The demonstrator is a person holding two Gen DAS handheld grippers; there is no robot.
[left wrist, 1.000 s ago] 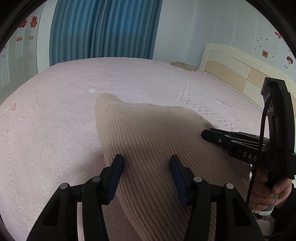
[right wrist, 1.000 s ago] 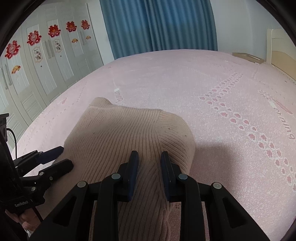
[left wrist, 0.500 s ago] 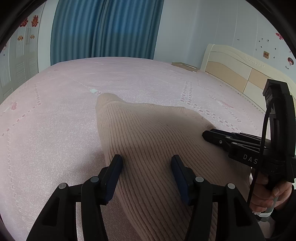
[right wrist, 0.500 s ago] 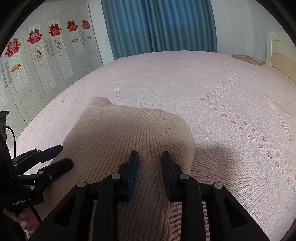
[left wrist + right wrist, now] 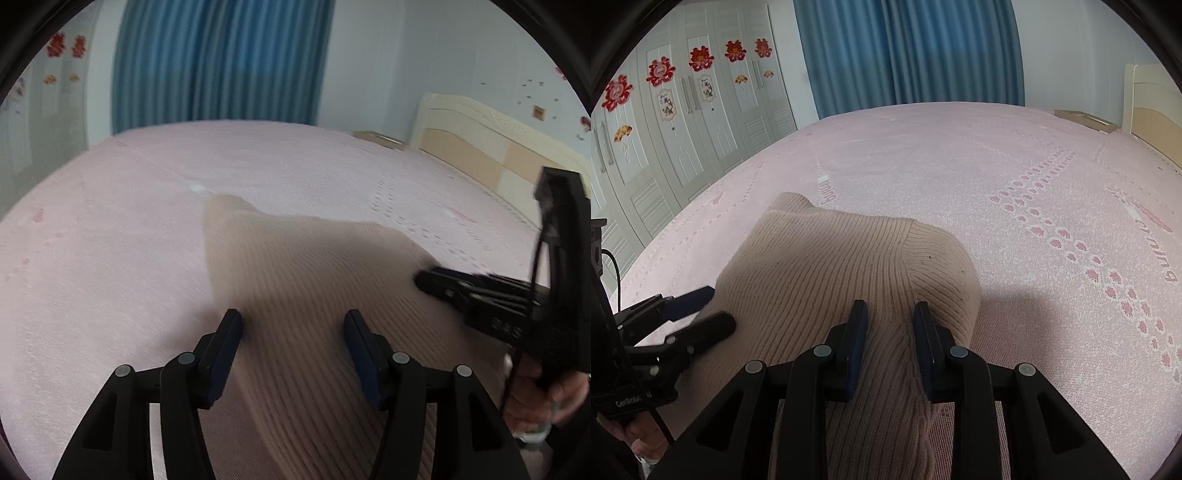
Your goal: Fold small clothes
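Note:
A beige ribbed knit sweater [image 5: 314, 280] lies on the pink bedspread [image 5: 110, 258]. It also shows in the right wrist view [image 5: 827, 266]. My left gripper [image 5: 293, 325] is open, its fingers straddling the sweater's near left part. It appears from the side in the right wrist view [image 5: 705, 306]. My right gripper [image 5: 891, 314] is shut on a raised fold of the sweater at its near right edge. It shows from the side in the left wrist view [image 5: 428, 278].
The bedspread [image 5: 1034, 184] spreads wide beyond the sweater. A cream headboard [image 5: 498, 147] stands at the right. Blue curtains [image 5: 908, 51] hang behind the bed. White wardrobe doors [image 5: 683, 110] with red decorations stand to the left.
The left wrist view is now blurred with motion and the left gripper has shifted slightly over the sweater. The right gripper keeps its hold on the fold.

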